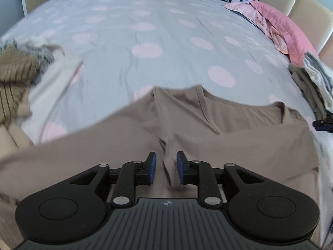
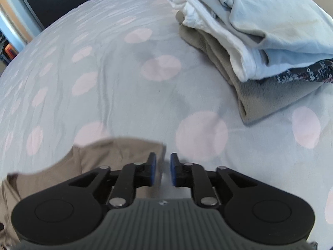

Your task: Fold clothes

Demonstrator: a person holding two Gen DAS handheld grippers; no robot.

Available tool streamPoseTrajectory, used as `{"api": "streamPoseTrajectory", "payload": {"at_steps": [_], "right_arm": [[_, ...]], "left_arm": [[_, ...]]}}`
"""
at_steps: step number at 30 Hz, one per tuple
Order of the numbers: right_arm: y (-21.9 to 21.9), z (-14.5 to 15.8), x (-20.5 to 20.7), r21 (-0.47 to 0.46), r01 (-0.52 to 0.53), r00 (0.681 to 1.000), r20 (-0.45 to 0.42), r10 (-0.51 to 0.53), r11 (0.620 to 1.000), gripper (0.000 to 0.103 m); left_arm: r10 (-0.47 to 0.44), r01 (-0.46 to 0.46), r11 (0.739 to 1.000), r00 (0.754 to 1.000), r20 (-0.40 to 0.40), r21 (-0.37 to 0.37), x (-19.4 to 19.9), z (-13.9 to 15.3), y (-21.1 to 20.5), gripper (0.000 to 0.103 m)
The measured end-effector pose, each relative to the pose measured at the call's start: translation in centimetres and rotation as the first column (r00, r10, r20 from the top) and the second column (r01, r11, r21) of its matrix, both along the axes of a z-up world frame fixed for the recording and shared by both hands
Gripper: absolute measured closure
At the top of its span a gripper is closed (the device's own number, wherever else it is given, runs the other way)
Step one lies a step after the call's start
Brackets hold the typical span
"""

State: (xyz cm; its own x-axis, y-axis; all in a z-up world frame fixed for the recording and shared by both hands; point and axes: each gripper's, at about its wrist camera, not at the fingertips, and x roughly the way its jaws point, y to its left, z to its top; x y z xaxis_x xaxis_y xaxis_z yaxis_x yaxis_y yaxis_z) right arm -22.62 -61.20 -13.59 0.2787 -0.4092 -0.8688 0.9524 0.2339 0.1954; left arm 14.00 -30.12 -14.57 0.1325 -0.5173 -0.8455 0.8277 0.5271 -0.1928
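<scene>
A tan V-neck top (image 1: 239,145) lies spread on the grey bedsheet with pink dots (image 1: 145,31), neckline facing away from me. My left gripper (image 1: 166,167) hovers over its middle, jaws apart, with a raised fold of the tan fabric between the pads. In the right wrist view the same tan top (image 2: 93,162) shows at the lower left. My right gripper (image 2: 163,169) sits at the top's right edge, jaws slightly apart, the left pad over the fabric's edge and the right pad over the bedsheet (image 2: 124,87).
A stack of folded clothes (image 2: 260,41) lies at the right of the bed, also in the left wrist view (image 1: 314,83). A heap of unfolded clothes (image 1: 18,73) lies at the left. Pink garments (image 1: 276,20) lie at the far right by beige chairs (image 1: 301,2).
</scene>
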Motion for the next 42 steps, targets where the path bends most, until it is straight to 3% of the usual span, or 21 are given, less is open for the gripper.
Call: {"api": "streamPoseTrajectory", "payload": {"at_steps": [7,11,18,21,23,26,31,37,42], "right_arm": [[3.4,0.2,-0.9,0.101,-0.045,0.998,0.038,0.042,0.994,0.077],[5.5,-0.2,-0.8,0.17,-0.091,0.995,0.053,0.084,0.981,0.074],[7.5,-2.5,0.8,0.168,-0.163,0.979,-0.098,0.181,0.972,0.078],[7.7,-2.3,0.9,0.16,-0.16,0.977,-0.116,0.18,0.974,0.078],[7.8,-1.9,0.9,0.154,-0.153,0.977,-0.124,0.173,0.976,0.076],[8.3,-1.0,0.9,0.135,-0.153,0.974,-0.146,0.172,0.979,0.074],[9.3,0.2,1.0,0.112,-0.168,0.968,-0.17,0.185,0.979,0.073],[11.7,1.1,2.2,0.094,-0.232,0.954,-0.174,0.245,0.968,0.071],[13.7,2.1,3.0,0.088,-0.276,0.944,-0.162,0.287,0.957,0.068]], "left_arm": [[-0.04,0.041,0.998,0.999,-0.02,0.039,-1.1,-1.2,-0.5,0.079],[-0.059,0.059,0.997,0.998,0.004,0.056,-1.5,-1.3,-0.5,0.102],[-0.054,0.051,0.995,0.998,0.025,0.089,-1.4,-0.9,-0.2,0.102],[-0.051,0.048,0.994,0.998,0.035,0.102,-1.3,-0.7,-0.1,0.099],[-0.047,0.041,0.994,0.998,0.05,0.102,-1.3,-0.2,0.1,0.087],[-0.031,0.024,0.997,0.995,0.095,0.079,-1.3,1.5,0.9,0.082],[0.059,-0.066,0.996,0.989,0.134,0.051,-0.2,3.9,3.4,0.066],[0.162,-0.18,0.98,0.969,0.188,0.084,0.7,5.3,7.3,0.065],[0.179,-0.211,0.966,0.962,0.204,0.148,-0.4,4.7,10.0,0.063]]}}
